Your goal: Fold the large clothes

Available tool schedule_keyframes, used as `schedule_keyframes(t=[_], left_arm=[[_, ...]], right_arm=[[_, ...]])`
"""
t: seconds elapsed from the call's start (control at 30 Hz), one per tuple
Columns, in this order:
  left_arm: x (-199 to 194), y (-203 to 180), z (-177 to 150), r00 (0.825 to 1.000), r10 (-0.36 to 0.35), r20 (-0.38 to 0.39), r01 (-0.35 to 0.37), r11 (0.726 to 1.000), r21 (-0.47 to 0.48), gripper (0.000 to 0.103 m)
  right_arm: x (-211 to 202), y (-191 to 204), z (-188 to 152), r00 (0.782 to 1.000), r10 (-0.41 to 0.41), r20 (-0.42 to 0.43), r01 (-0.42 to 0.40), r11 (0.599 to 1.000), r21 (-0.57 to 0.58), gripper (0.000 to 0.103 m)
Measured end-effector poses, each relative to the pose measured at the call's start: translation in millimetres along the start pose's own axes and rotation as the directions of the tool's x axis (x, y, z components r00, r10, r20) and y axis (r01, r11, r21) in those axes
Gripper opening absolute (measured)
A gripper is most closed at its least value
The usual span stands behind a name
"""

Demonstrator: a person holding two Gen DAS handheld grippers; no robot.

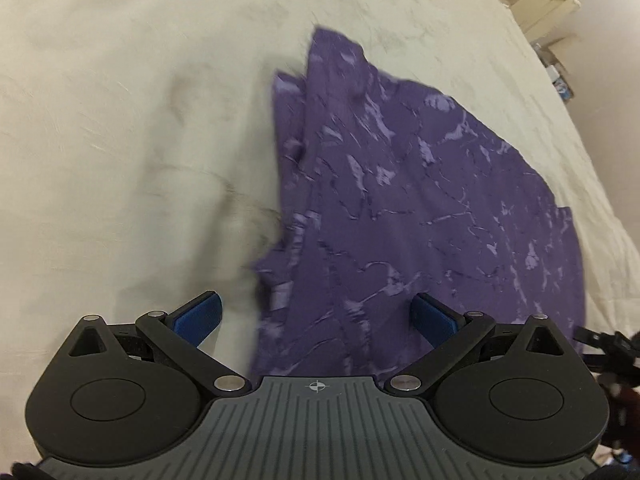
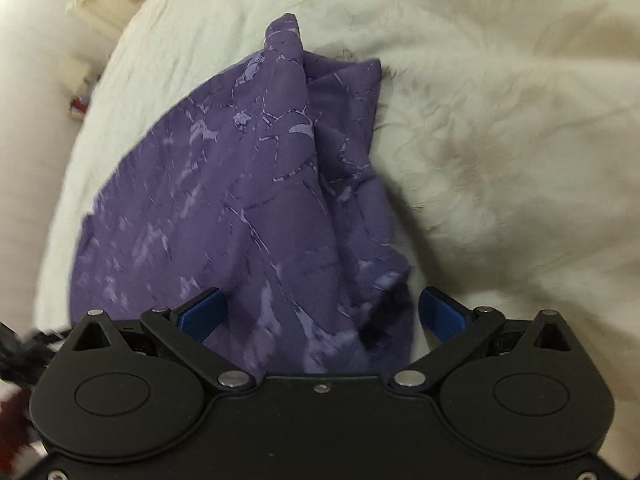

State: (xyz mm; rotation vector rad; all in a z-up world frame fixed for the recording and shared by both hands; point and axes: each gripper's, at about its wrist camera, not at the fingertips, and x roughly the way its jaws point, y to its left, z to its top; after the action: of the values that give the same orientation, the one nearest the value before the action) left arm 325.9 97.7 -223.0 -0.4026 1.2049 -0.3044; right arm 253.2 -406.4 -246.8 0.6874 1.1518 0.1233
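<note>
A purple garment (image 1: 400, 200) with a pale marbled print lies in layers on a cream bedsheet (image 1: 120, 120). Its left edge is bunched in narrow folds. My left gripper (image 1: 318, 312) hovers open over the garment's near left edge, one blue pad (image 1: 198, 316) above the sheet and the other above the cloth. In the right wrist view the same garment (image 2: 248, 200) rises in a creased ridge along its right side. My right gripper (image 2: 322, 308) is open just above the near edge, with nothing pinched between its blue pads (image 2: 442, 316).
The cream sheet (image 2: 500, 160) spreads wide to the right of the garment. A pale carved headboard or bed frame (image 1: 536, 4) stands beyond the far corner, with small clutter (image 1: 560, 80) on the floor beside it. The other gripper's black frame (image 1: 604, 344) shows at the right edge.
</note>
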Motion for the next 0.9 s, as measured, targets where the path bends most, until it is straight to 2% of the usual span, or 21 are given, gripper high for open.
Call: schedule_keyframes(t=[0.13, 0.3, 0.37, 0.5, 0.57, 0.6, 0.63, 0.67, 0.7, 0.77, 0.87, 0.9], left_arm=[[24.6, -6.8, 12.7, 0.999, -0.037, -0.013, 0.037, 0.999, -0.006, 0.103], [35.4, -18.8, 29.1, 0.999, -0.031, -0.027, 0.032, 0.998, 0.052, 0.103], [35.6, -16.5, 28.3, 0.998, -0.035, -0.043, 0.036, 0.999, 0.035, 0.103], [34.1, -12.9, 28.4, 0.997, -0.041, -0.066, 0.04, 0.999, -0.023, 0.102], [34.3, -17.0, 27.0, 0.996, -0.036, -0.087, 0.035, 0.999, -0.018, 0.1], [33.7, -19.7, 25.8, 0.996, -0.027, -0.09, 0.026, 1.0, -0.005, 0.095], [32.1, -23.0, 24.7, 0.996, -0.014, -0.089, 0.015, 1.0, 0.01, 0.079], [29.9, -25.6, 24.1, 0.996, -0.017, -0.088, 0.019, 1.0, 0.019, 0.058], [29.5, -27.6, 25.7, 0.995, -0.032, -0.095, 0.033, 0.999, 0.012, 0.051], [26.2, -29.5, 26.0, 0.994, -0.044, -0.104, 0.043, 0.999, -0.006, 0.041], [17.6, -31.0, 28.1, 0.992, -0.065, -0.111, 0.065, 0.998, -0.002, 0.034], [14.4, -32.2, 28.0, 0.991, -0.07, -0.117, 0.069, 0.998, -0.008, 0.034]], right_arm=[[15.7, 1.7, 10.7, 0.997, 0.077, 0.002, -0.077, 0.995, 0.06, 0.103], [34.0, 5.2, 18.9, 0.988, 0.157, 0.003, -0.156, 0.984, 0.087, 0.103], [38.7, 2.3, 17.9, 0.98, 0.197, 0.024, -0.198, 0.972, 0.124, 0.103], [34.9, 1.0, 14.7, 0.981, 0.194, 0.017, -0.195, 0.973, 0.127, 0.103], [32.8, 2.6, 14.9, 0.983, 0.182, -0.005, -0.18, 0.975, 0.129, 0.103], [32.7, 4.6, 15.3, 0.985, 0.17, -0.015, -0.167, 0.977, 0.129, 0.103], [33.3, 7.8, 16.1, 0.988, 0.154, -0.025, -0.15, 0.981, 0.122, 0.103], [35.5, 13.2, 17.4, 0.991, 0.131, -0.038, -0.126, 0.986, 0.107, 0.102], [36.1, 19.6, 17.4, 0.993, 0.104, -0.054, -0.099, 0.992, 0.081, 0.1], [37.3, 33.3, 16.8, 0.995, 0.055, -0.078, -0.055, 0.998, 0.01, 0.069], [30.8, 47.5, 17.2, 0.995, 0.044, -0.085, -0.045, 0.999, -0.013, 0.055], [27.6, 51.7, 17.5, 0.995, 0.043, -0.09, -0.044, 0.999, -0.014, 0.054]])
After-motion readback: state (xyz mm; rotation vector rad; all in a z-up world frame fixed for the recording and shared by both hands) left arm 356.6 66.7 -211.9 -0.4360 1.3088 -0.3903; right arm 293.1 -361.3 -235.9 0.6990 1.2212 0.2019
